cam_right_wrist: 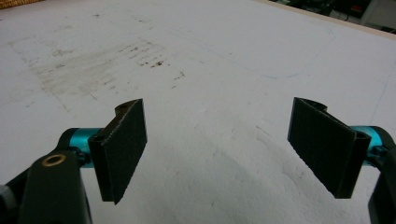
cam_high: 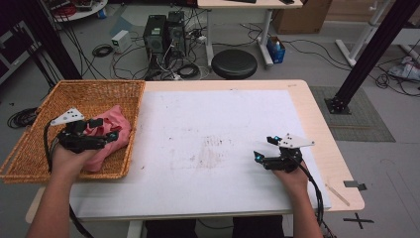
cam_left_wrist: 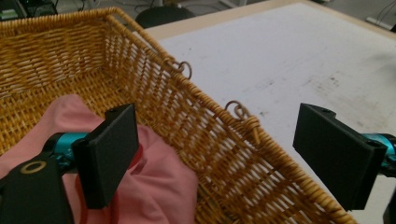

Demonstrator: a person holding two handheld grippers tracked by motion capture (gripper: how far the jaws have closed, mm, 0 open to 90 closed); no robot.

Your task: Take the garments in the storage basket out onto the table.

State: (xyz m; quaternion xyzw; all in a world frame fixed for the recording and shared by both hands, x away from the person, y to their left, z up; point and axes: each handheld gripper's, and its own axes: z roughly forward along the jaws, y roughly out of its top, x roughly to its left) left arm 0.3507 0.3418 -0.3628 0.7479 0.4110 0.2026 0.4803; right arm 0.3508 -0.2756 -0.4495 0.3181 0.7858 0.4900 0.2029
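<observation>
Left tool [cam_left_wrist: 219, 158] spread wide, straddling the basket [cam_left_wrist: 224, 140] rim, one jaw over the cloth [cam_left_wrist: 159, 186]; closing now could snag wicker, or miss the fabric. Right tool [cam_right_wrist: 217, 154] spread, idle over the table [cam_right_wrist: 210, 70]. Cloth pink, soft, crumpled, lying in basket's near corner, apparently unfolded.

Left gripper [cam_high: 106, 130], held in the left hand [cam_high: 69, 157], jaws spread wide, forearm entering from the lower left. Right gripper [cam_high: 264, 148], held in the right hand [cam_high: 292, 174], jaws likewise wide apart, pointing leftward, forearm entering from below.
</observation>
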